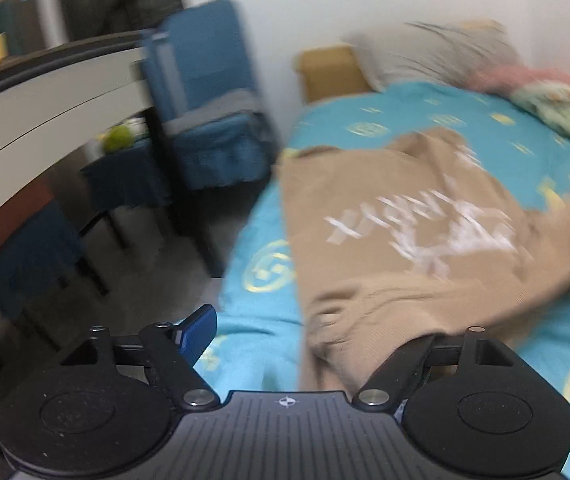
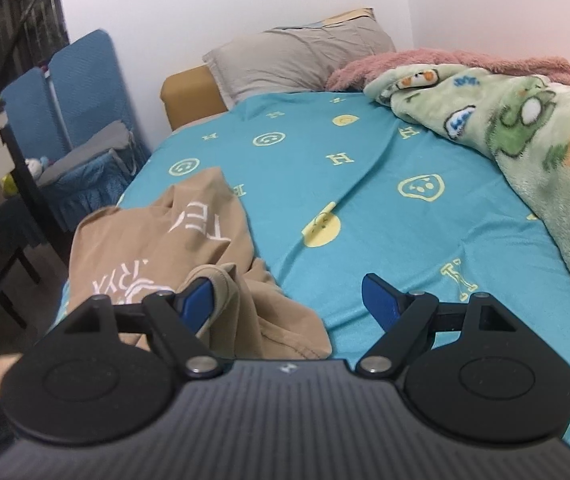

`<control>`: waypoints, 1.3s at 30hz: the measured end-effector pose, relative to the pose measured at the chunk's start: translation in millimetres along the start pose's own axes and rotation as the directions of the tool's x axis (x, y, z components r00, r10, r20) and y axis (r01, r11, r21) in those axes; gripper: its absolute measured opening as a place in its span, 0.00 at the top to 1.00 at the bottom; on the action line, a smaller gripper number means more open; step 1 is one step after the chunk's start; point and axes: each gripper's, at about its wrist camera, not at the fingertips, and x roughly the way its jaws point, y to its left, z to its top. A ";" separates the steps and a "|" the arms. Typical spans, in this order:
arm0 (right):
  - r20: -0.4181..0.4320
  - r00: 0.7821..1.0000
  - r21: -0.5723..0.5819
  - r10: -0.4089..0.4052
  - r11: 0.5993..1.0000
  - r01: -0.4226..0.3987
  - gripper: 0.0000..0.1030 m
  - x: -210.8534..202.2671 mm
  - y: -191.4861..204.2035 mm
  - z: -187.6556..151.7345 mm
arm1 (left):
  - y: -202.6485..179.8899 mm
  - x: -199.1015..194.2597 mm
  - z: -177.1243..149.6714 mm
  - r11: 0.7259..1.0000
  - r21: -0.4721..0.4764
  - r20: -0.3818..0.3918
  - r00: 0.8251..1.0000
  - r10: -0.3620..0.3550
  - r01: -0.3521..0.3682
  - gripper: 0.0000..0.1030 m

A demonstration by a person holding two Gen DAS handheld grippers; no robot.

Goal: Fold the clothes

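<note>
At the far left, blue-covered chairs (image 2: 77,120) are seen beside a dark table, off the bed. Next comes the tan T-shirt (image 1: 397,232), which is spread rumpled on the near left part of the turquoise bedsheet (image 2: 365,168), its white lettering facing up. The left gripper (image 1: 305,340) is held spread wide at the shirt's near edge: one blue finger (image 1: 199,330) is clear of the cloth, while the other is hidden under a bunched fold, so nothing is judged to be pinched. Further right, the right gripper (image 2: 289,300) is also held wide — its left finger touches or overlaps the shirt's crumpled hem, its right finger hangs over bare sheet. A grey pillow (image 2: 297,56) and a green cartoon blanket (image 2: 525,128) lie beyond, well apart from the shirt. No neat fold is visible — the garment is only partly flattened, so the folding is judged to be at an early stage, with nearly all of it left.
</note>
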 end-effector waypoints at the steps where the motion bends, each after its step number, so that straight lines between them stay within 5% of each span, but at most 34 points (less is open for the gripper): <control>1: -0.019 1.000 -0.016 -0.003 1.000 0.003 0.21 4.3 1.7 -2.0 | 10.1 -1.4 3.4 0.997 -0.069 0.027 0.999 0.030 -0.028 0.27; 4: -0.088 0.996 -0.052 -0.008 0.999 0.003 0.21 17.2 4.1 -7.7 | 42.9 -13.6 10.9 0.959 -0.275 0.110 0.989 0.097 -0.063 0.19; 6: -0.038 0.999 -0.028 -0.007 1.000 0.006 0.21 4.3 2.7 2.3 | 55.6 -27.7 10.5 0.942 -0.334 0.158 0.982 0.101 -0.043 0.18; 9: 0.036 0.999 0.006 -0.007 1.000 0.007 0.21 -15.1 0.6 17.3 | 45.8 -43.7 6.5 0.957 -0.281 0.199 0.971 0.131 -0.071 0.18; 14: 0.160 0.987 0.064 -0.013 0.998 0.003 0.18 -47.5 -2.9 42.3 | 37.2 -74.4 15.0 0.965 -0.260 0.298 0.949 0.098 -0.018 0.18; 19: 0.280 0.960 0.121 -0.026 0.993 -0.008 0.18 -79.8 -6.5 67.4 | 41.1 -117.7 57.2 0.955 -0.292 0.404 0.911 0.082 0.044 0.18; 23: 0.393 0.919 0.099 0.018 0.993 -0.062 0.18 -136.6 5.3 117.6 | 55.8 -164.7 115.1 0.936 -0.343 0.472 0.876 0.104 0.073 0.18; 31: 0.568 0.813 0.020 0.125 0.986 -0.166 0.18 -283.7 20.9 208.7 | 104.1 -301.7 215.5 0.933 -0.329 0.630 0.770 0.101 0.147 0.18; 35: 0.628 0.765 -0.015 0.145 0.985 -0.174 0.18 -363.4 22.7 225.3 | 128.7 -376.2 240.5 0.931 -0.317 0.678 0.730 0.088 0.182 0.18; 39: 0.677 0.718 -0.043 0.161 0.983 -0.180 0.18 -441.3 22.7 237.6 | 139.3 -443.2 248.1 0.933 -0.291 0.704 0.708 0.061 0.210 0.18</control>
